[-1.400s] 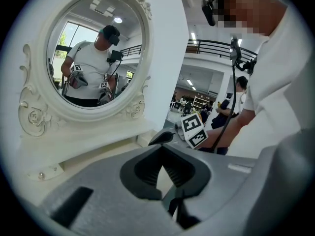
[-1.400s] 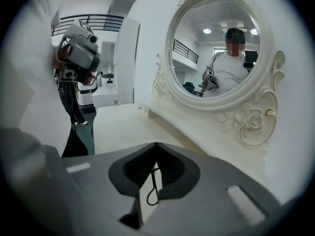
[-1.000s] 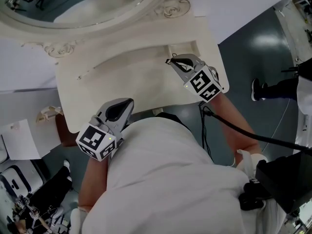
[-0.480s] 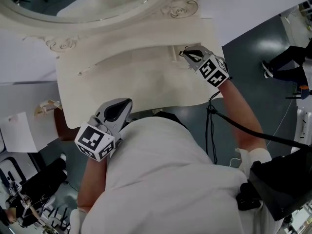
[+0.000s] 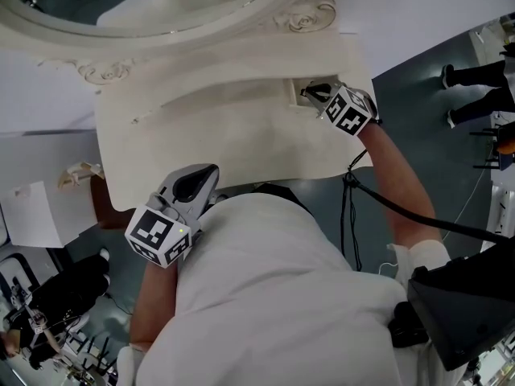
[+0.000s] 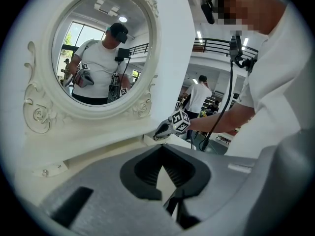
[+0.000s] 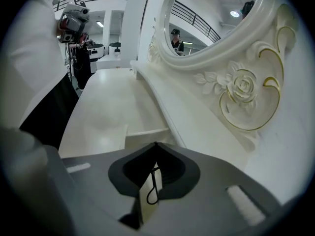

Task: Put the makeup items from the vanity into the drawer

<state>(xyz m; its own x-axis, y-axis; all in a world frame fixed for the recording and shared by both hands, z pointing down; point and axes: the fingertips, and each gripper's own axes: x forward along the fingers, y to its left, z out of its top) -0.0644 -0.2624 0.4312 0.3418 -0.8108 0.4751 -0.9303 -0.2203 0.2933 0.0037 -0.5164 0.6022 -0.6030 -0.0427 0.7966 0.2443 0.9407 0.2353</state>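
1. Step in hand, as a judgement: work at the drawer (image 5: pixel 292 89) rather than picking up. No makeup items visible on the vanity (image 5: pixel 225 139) in any view (only bare cream surface).
2. Right gripper (image 5: pixel 309 93) at the upper right of the head view, reaching to the back of the vanity. Jaws pressed together, nothing pinched. Only a thin black loop (image 7: pixel 152 188) in the gap, seemingly part of the gripper itself.
3. Drawer small and white, standing a little way out from the raised ledge (image 5: pixel 233 83) below the carved frame of the mirror (image 5: pixel 306 10). Right of centre in the head view; at lower centre in the right gripper view, just above the jaw tips. Very near those tips; touching or not, cannot tell. Inside of the drawer not visible, so no saying what lies in it.
4. Left gripper (image 5: pixel 211 169) at the lower left of the head view, by the vanity's front edge and close to the person's white shirt (image 5: pixel 273 296). Well apart from the drawer. Jaws likewise closed on each other, holding nothing.
5. Next move, as a guess: with the top bare, probably a straight push on the drawer front with the closed right tips. Calls for a square, gentle push along the drawer's own line (a skewed one could jam it in the ledge). No part for the left gripper in that.
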